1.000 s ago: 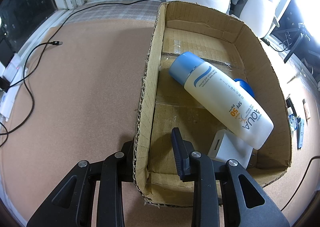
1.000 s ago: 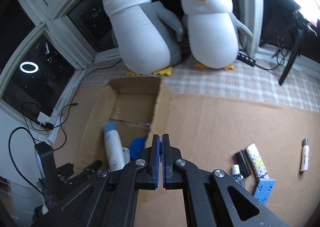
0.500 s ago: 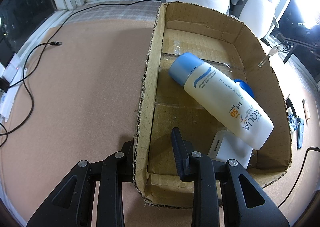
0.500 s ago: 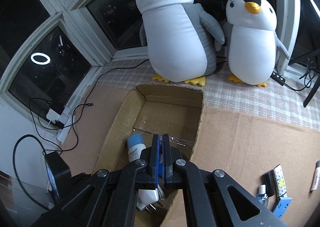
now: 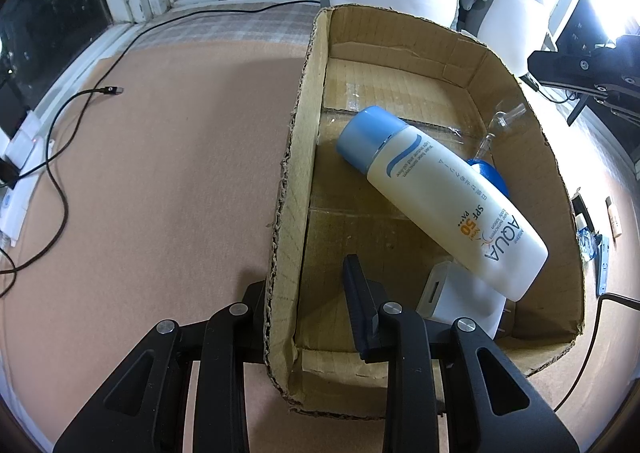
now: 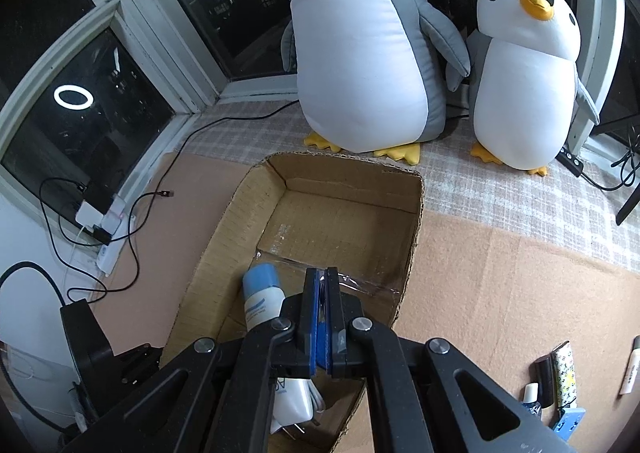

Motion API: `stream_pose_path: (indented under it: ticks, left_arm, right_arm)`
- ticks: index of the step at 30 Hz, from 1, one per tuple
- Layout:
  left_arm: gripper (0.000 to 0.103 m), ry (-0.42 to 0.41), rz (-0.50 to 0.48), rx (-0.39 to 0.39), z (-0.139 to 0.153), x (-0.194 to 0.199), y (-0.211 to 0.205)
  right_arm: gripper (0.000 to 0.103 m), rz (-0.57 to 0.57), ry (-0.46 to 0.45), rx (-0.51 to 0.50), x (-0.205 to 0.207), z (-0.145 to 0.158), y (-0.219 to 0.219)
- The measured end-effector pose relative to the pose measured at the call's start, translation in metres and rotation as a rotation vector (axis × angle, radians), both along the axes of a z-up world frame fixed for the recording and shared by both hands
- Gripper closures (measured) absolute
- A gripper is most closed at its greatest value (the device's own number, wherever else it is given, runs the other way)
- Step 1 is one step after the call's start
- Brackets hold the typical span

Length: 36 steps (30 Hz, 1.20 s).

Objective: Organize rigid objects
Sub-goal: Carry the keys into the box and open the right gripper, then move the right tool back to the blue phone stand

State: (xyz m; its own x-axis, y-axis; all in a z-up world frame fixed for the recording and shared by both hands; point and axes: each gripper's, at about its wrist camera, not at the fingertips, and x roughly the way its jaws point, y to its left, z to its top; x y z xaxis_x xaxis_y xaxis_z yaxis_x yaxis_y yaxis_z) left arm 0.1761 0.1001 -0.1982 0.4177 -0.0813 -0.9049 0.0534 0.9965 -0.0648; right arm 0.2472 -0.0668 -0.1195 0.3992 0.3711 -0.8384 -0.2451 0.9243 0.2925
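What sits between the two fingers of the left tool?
In the left wrist view, the cardboard box's side wall stands between the left tool's fingers, one outside, one inside.

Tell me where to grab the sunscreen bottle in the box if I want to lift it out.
Grip the sunscreen bottle across its cream body, just below the blue cap, coming down from above. It lies slanted, its base propped on the white charger, so the cap end has free cardboard box floor on both sides for the fingers.
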Motion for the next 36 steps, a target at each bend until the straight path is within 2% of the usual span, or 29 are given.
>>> stream_pose_path:
  ticks: [2,4,5,6,19,25,36]
  left_arm:
    - [0.076,-0.001,-0.001,0.002,0.000,0.000,0.000]
    - [0.075,-0.003,-0.002,0.005,0.000,-0.001,-0.001]
    - [0.075,-0.004,-0.001,0.005,0.000,0.000,-0.001]
    - [0.075,-0.005,-0.001,0.006,0.000,-0.001,-0.001]
    - [0.074,-0.019,-0.012,0.032,0.001,-0.004,-0.004]
    - [0.074,-0.021,-0.013,0.047,0.001,-0.004,-0.007]
    - [0.073,-0.019,-0.006,0.061,0.002,-0.004,-0.011]
  right_arm:
    - [0.096,0.004,0.000,0.000,0.000,0.001,0.000]
    - [0.078,0.008,-0.006,-0.007,0.000,0.002,0.000]
    - [0.065,0.009,-0.014,-0.012,-0.001,0.003,0.000]
    - [0.060,0.006,-0.030,-0.020,-0.003,0.004,0.000]
    - [0.055,-0.013,-0.041,-0.037,-0.023,0.011,-0.029]
    - [0.055,-0.069,-0.043,-0.039,-0.044,0.020,-0.070]
    - [0.055,-0.249,-0.026,-0.080,-0.082,0.026,-0.169]
